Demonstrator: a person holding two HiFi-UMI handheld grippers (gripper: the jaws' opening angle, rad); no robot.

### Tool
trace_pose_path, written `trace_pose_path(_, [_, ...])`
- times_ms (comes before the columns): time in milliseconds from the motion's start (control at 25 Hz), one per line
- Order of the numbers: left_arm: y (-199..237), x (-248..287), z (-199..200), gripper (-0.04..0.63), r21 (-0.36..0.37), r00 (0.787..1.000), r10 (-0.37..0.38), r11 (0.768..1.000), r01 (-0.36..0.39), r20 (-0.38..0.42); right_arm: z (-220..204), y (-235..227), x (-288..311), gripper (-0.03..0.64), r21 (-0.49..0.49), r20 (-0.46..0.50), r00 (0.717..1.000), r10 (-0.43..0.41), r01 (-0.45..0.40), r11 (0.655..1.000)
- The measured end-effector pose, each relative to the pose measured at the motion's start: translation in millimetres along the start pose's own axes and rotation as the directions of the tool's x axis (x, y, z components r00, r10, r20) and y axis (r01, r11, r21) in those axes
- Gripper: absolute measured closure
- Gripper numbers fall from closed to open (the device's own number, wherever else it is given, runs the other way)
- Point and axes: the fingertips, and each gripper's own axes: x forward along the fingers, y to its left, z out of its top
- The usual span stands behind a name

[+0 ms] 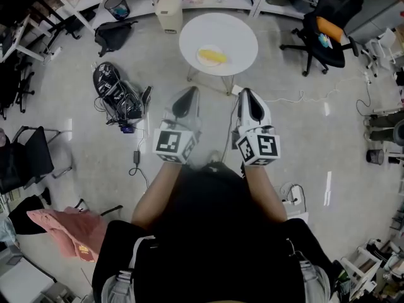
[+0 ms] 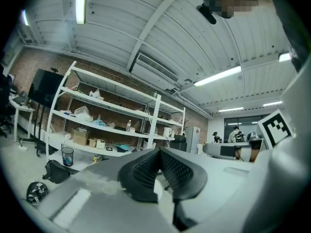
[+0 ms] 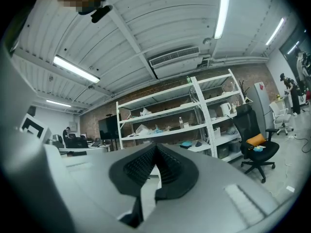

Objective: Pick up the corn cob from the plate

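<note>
A yellow corn cob [image 1: 212, 57] lies on a white plate [image 1: 201, 50] on a small round white table [image 1: 240, 40] ahead of me in the head view. My left gripper [image 1: 187, 93] and right gripper [image 1: 248, 95] are held side by side, level, above the floor short of the table's near edge. Both point toward the table. In the left gripper view the left gripper [image 2: 159, 152] has its ribbed pads meeting, with nothing between them. The right gripper [image 3: 156, 147] looks the same, shut and empty. Neither gripper view shows the corn.
A black office chair [image 1: 328, 24] with an orange cushion stands right of the table. A black bag [image 1: 113, 33], a waste bin [image 1: 117, 6] and a dark helmet [image 1: 112, 84] with cables lie to the left. White shelving runs behind the table. A pink cloth [image 1: 69, 229] lies at the lower left.
</note>
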Motion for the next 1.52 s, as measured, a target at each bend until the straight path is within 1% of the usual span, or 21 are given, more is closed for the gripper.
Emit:
trace_pose_path(200, [-10.6,9.0,2.5,0.600,-0.004,0.999,0.036,0.999,-0.036,0.009,-1.8,-10.7,2.6,0.611,0.001,-0.016,0.999,0.034,-0.034,0.999])
trace_pose_path(360, [-21.3,8.6,0.1,0.598,0.003,0.999,0.039,0.999,-0.039,0.014,-7.5,-15.2,5.0,0.611,0.011,-0.031,0.998,0.061,-0.060,0.998])
trace_pose_path(440, [-19.4,9.5,-2.0,0.598,0.011,0.999,0.046,0.999,-0.046,0.012,-11.4,-15.6,9.2,0.611,0.019,-0.040,0.997,0.064,-0.064,0.998])
trace_pose_path(560, [-12.5,13.0,-2.6,0.598,-0.004,0.998,0.054,0.999,-0.054,0.009,-16.8,-13.3,14.7,0.611,0.027,-0.052,0.997,0.065,-0.064,0.998])
trace_pose_path(760, [6.5,32.2,0.6,0.598,-0.017,0.998,0.061,0.998,-0.061,0.002,-20.2,-16.7,39.8,0.611,0.017,-0.045,0.997,0.066,-0.065,0.998])
trace_pose_path(960, [34.6,63.4,-0.4,0.598,0.001,1.000,0.029,1.000,-0.029,0.010,-26.2,-23.1,74.9,0.611,0.010,-0.041,0.998,0.040,-0.040,0.999])
trace_pose_path(1040, [47.1,79.4,-1.3,0.598,0.025,1.000,0.007,1.000,-0.008,0.015,-26.3,-25.2,92.4,0.611,0.006,-0.043,0.999,0.033,-0.033,0.999])
trace_pose_path(1200, [68.8,110.9,7.4,0.598,-0.008,1.000,-0.011,1.000,0.011,0.010,-28.4,-28.4,126.1,0.611,0.004,-0.048,0.999,0.019,-0.019,1.000])
trace_pose_path(1520, [113.2,158.4,3.3,0.598,0.000,0.998,-0.060,0.998,0.060,-0.012,-36.8,-37.8,185.2,0.611,0.007,-0.076,0.997,-0.019,0.020,1.000])
